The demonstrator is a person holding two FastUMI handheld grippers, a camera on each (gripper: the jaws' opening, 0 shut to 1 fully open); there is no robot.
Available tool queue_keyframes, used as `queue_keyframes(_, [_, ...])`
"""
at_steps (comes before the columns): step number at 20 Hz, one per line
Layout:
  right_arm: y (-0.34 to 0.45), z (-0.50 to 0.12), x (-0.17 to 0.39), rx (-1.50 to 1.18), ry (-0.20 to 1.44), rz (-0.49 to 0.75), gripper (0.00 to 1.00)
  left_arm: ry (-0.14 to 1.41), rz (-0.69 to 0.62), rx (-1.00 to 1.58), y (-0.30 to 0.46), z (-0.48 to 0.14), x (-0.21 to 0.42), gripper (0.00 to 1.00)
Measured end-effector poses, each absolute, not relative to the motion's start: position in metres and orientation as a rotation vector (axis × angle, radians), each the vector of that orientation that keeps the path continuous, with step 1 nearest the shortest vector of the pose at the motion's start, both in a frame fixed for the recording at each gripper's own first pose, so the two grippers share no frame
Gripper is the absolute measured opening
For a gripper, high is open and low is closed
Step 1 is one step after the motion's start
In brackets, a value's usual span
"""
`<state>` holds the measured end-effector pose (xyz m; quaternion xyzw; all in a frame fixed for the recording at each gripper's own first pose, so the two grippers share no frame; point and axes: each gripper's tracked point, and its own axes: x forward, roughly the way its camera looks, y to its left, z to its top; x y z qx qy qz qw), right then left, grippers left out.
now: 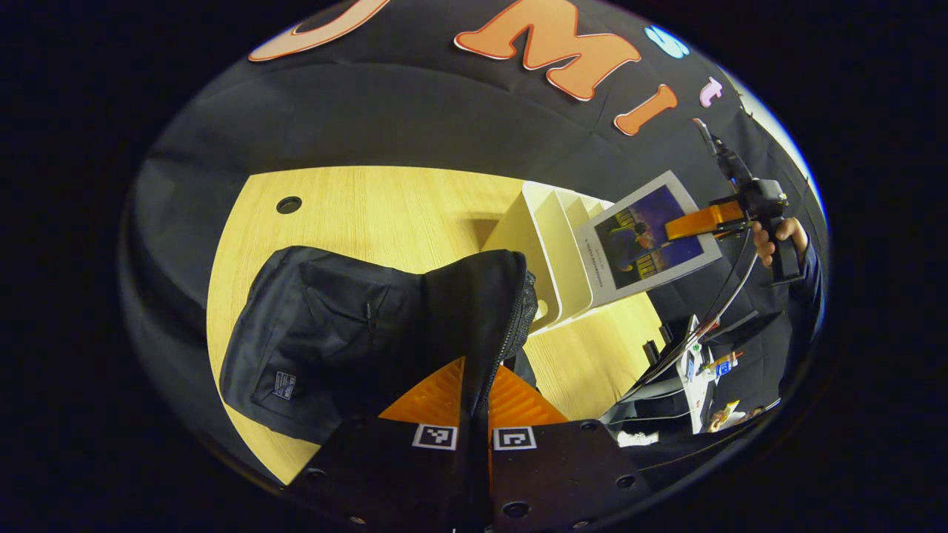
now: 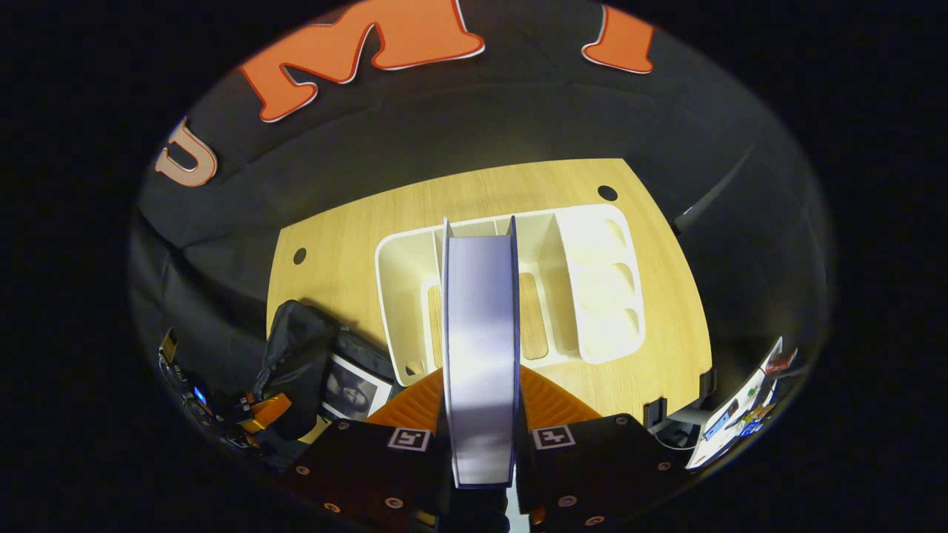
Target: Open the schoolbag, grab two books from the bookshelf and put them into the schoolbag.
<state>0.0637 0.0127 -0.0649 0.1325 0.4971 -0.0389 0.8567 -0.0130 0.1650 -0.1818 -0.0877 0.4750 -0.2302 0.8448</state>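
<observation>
Black schoolbag (image 1: 355, 333) lying on the wooden table (image 1: 370, 207), mouth edge pinched between the fingers of the left gripper (image 1: 474, 414), both pressing on the zip-lined fabric. Inside of the bag hidden from the left gripper view; from the right gripper view, same schoolbag (image 2: 296, 355) at lower left with a book (image 2: 352, 392) showing a dark portrait cover poking out of the opening, lower part cut off behind the near gripper body. Small woven patch on the bag's front pocket, writing too small to read.

Second book (image 2: 481, 348) held edge-on in the right gripper (image 2: 481, 414), fingers clamped on both covers, pale page block facing the camera, raised above the rack. Seen from the left gripper view, that book (image 1: 648, 237) tilted in the air just beside the rack, cover blue and purple with small figures and a pale border; line of print along the border illegible. Right gripper (image 1: 696, 220) there gripping the cover's edge, a hand (image 1: 778, 240) on its handle.

White book rack (image 2: 511, 289) standing on the table beyond the bag, slots divided by upright panels, no books visible in them; three rounded hollows along its right section.

Clutter at the table's near edge blurred, hard to make out.
</observation>
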Motion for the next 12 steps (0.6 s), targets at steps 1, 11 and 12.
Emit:
queue_keyframes(1, [0.012,-0.061,0.055,0.304,1.03,-0.087,0.36,1.001,-0.491,-0.176,0.164,-0.181,-0.012,0.04])
queue_keyframes(11, [0.054,-0.049,-0.007,0.599,0.88,0.028,0.34,1.011,-0.53,-0.111,0.157,-0.177,-0.011,0.04])
queue_keyframes(12, [0.058,-0.048,-0.012,0.61,0.867,0.039,0.34,1.007,-0.537,-0.094,0.159,-0.176,-0.01,0.04])
